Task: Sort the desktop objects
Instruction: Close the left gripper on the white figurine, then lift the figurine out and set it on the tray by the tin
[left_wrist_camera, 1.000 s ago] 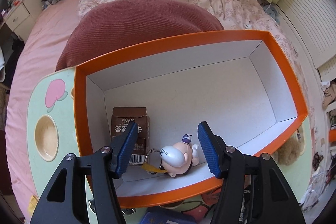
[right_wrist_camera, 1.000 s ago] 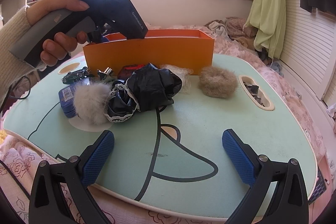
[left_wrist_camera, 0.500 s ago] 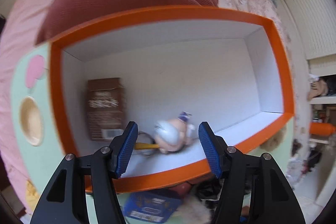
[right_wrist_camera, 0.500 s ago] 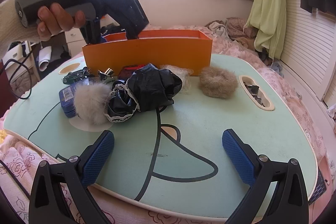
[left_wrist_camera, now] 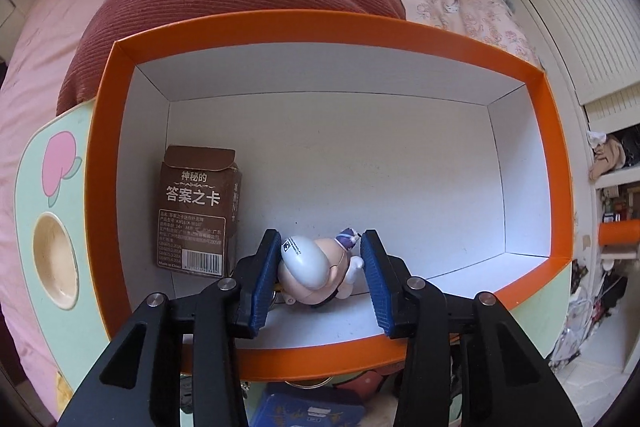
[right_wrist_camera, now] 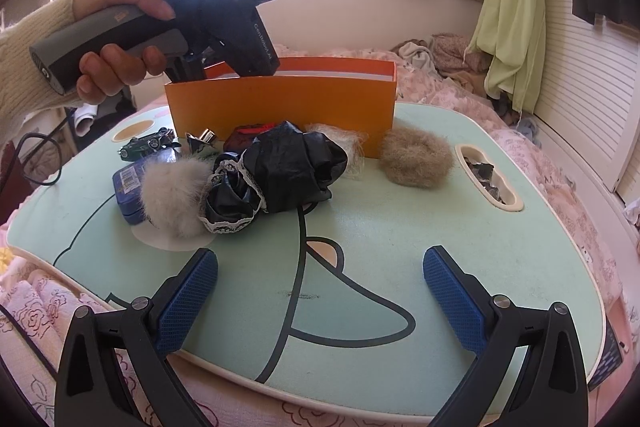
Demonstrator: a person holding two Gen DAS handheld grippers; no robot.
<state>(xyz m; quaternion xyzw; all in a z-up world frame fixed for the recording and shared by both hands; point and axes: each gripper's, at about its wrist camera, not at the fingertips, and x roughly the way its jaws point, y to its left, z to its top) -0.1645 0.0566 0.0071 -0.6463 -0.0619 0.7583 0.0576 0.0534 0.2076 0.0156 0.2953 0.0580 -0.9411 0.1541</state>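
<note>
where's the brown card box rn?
Left wrist view: the brown card box lies on the floor of the orange box, in its left end, just left of the doll keychain.

Orange box [left_wrist_camera: 120, 187] mostly free beyond brown carton [left_wrist_camera: 196, 215].

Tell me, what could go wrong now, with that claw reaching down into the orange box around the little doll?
The left gripper is closing around the doll keychain lying on the floor of the orange box. Its rounded head might squirt out sideways. The brown card pack stands right beside one finger, so it could get knocked over. Lifting out, the dangling ring might catch the box's near wall.
</note>
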